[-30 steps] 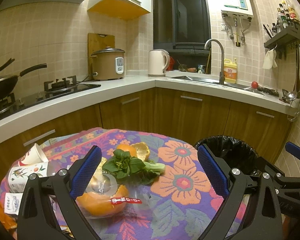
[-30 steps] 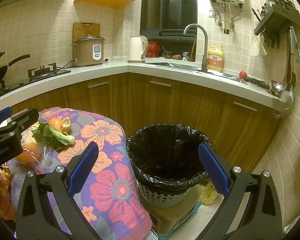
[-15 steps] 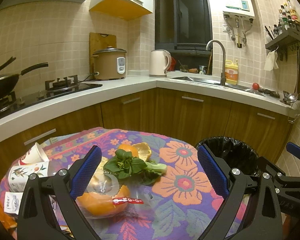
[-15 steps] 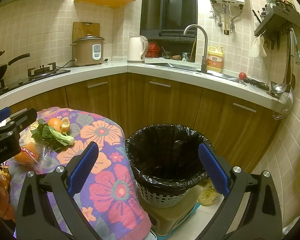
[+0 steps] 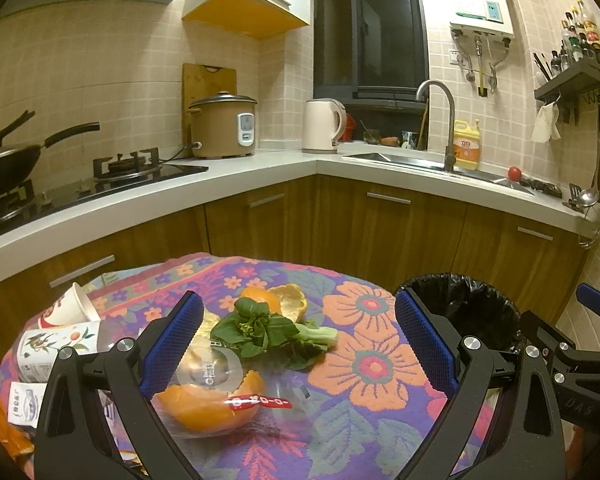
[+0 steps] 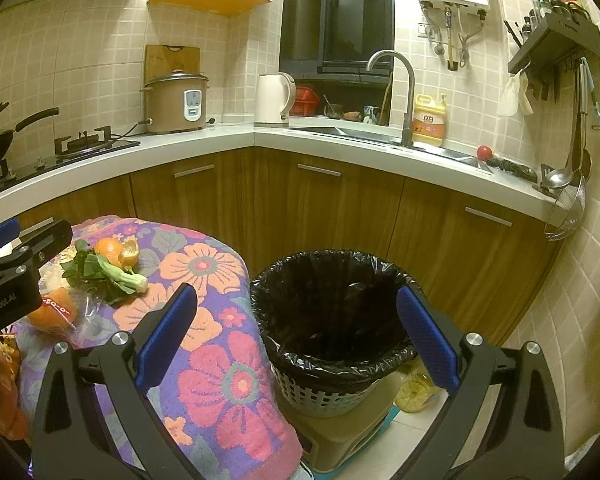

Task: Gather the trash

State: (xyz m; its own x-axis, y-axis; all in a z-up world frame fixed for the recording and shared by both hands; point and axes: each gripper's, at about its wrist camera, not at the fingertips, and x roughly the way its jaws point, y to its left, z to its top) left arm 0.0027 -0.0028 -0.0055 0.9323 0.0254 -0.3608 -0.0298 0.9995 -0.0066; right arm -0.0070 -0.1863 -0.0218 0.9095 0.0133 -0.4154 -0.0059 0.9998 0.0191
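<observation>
While both grippers gape empty | greens (image 5: 274,330) on cloth (image 5: 364,364) | bin (image 6: 332,304) beside

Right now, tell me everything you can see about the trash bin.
The trash bin is a round, pale, perforated plastic basket lined with a crinkled black bag folded over its rim. It stands upright on a low beige stool on the floor, right beside the flowered tablecloth. Its dark inside shows no trash. Neither gripper touches it.

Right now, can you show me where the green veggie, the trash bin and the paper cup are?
green veggie (image 5: 260,330): left wrist view, on its dark leaves.
trash bin (image 6: 332,390): right wrist view, on the white basket wall below the black liner.
paper cup (image 5: 74,307): left wrist view, on its tipped side.
</observation>
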